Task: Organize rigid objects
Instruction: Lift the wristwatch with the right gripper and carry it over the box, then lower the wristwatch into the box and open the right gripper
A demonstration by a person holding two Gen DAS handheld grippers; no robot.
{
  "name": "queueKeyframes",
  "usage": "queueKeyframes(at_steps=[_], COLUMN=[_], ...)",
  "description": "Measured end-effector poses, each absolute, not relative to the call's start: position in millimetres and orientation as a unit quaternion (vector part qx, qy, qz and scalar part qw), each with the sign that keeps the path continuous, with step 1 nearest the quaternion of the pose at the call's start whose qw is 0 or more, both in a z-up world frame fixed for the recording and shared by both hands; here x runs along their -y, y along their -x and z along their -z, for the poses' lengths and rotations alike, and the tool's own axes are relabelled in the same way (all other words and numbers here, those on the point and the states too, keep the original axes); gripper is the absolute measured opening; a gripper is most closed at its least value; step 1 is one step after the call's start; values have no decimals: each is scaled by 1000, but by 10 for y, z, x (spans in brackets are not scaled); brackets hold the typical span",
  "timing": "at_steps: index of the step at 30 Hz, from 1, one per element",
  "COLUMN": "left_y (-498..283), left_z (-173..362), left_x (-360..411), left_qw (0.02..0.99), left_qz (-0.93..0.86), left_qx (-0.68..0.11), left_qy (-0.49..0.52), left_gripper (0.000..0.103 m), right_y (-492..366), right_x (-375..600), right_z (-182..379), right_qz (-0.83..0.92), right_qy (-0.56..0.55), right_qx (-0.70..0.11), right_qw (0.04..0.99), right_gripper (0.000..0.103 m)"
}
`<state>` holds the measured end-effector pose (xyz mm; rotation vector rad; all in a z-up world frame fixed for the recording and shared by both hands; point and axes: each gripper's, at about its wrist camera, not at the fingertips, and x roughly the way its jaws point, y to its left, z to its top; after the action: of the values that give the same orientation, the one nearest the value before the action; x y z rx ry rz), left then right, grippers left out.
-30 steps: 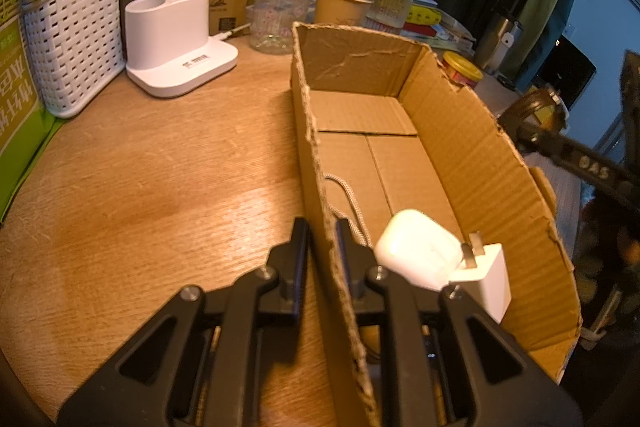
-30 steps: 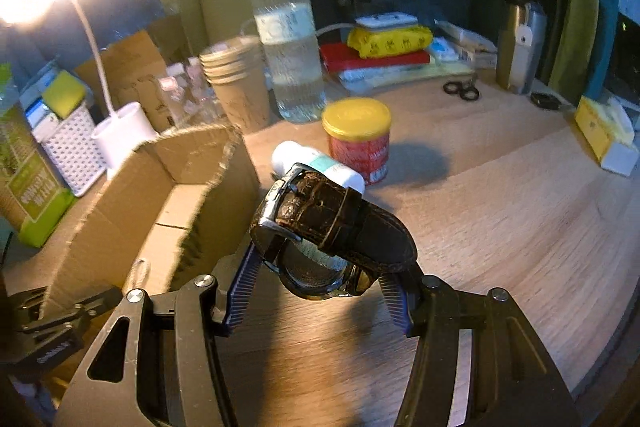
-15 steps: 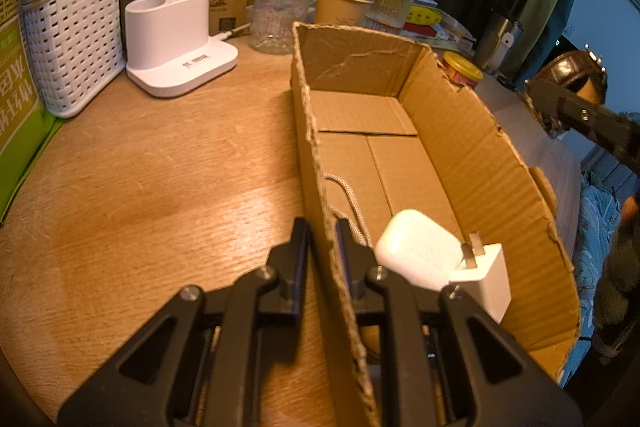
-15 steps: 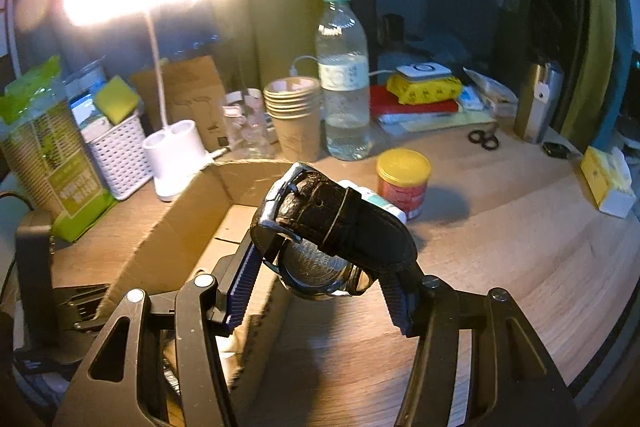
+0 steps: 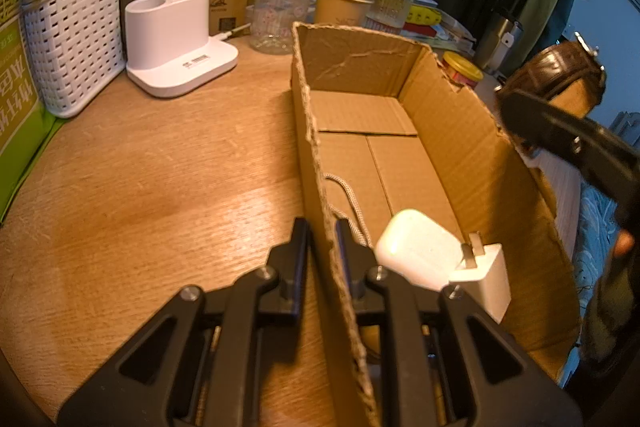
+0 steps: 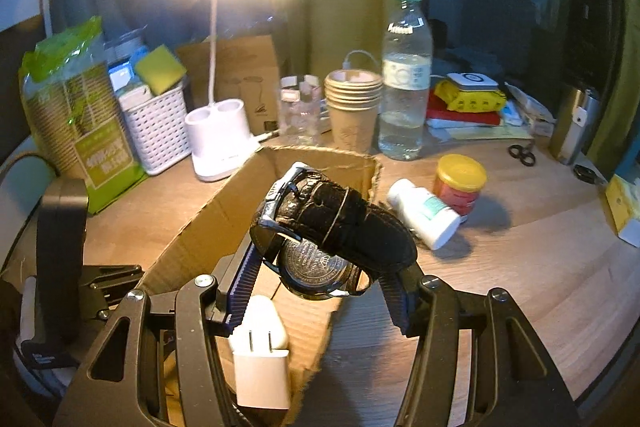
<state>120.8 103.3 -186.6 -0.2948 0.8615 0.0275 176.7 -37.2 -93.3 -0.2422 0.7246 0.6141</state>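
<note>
An open cardboard box [image 5: 460,147] lies on the wooden table. My left gripper [image 5: 322,243] is shut on the box's near left wall, one finger inside and one outside. Inside the box lie a white earbud case [image 5: 416,251], a white plug charger [image 5: 484,275] and a braided cord [image 5: 348,195]. My right gripper [image 6: 320,267] is shut on a wristwatch [image 6: 332,227] with a dark leather strap, held in the air above the box's [image 6: 208,223] right wall. The left wrist view shows the watch [image 5: 556,71] at the right edge, above that wall.
Behind the box stand a white lamp base [image 5: 176,39], a white basket [image 5: 76,39], stacked paper cups [image 6: 352,107] and a water bottle [image 6: 404,75]. Right of the box are a yellow-lidded jar [image 6: 460,179], a white bottle on its side [image 6: 424,215] and scissors [image 6: 522,153].
My right gripper has carried the watch leftward, from over the table beside the box to above the box's right wall. The left gripper and the box have not moved.
</note>
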Motion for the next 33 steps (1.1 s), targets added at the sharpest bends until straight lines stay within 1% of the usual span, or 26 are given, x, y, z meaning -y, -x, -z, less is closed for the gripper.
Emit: queueKeyframes(at_steps=[20,33], left_y=[-1209,-1214], left_z=[1868,1865], left_x=[-1029,-1019], left_qw=[898,898], left_qz=[-13,-13], left_qx=[-415,-416], left_qy=[142,143], left_gripper=[15,15], right_y=[-1699,-1663], right_x=[23,38], right_z=[1260,1176], right_qz=[-267,-273], right_qy=[219,208], right_qx=[-376,-376], right_qw=[860,861], right_gripper=[59,61])
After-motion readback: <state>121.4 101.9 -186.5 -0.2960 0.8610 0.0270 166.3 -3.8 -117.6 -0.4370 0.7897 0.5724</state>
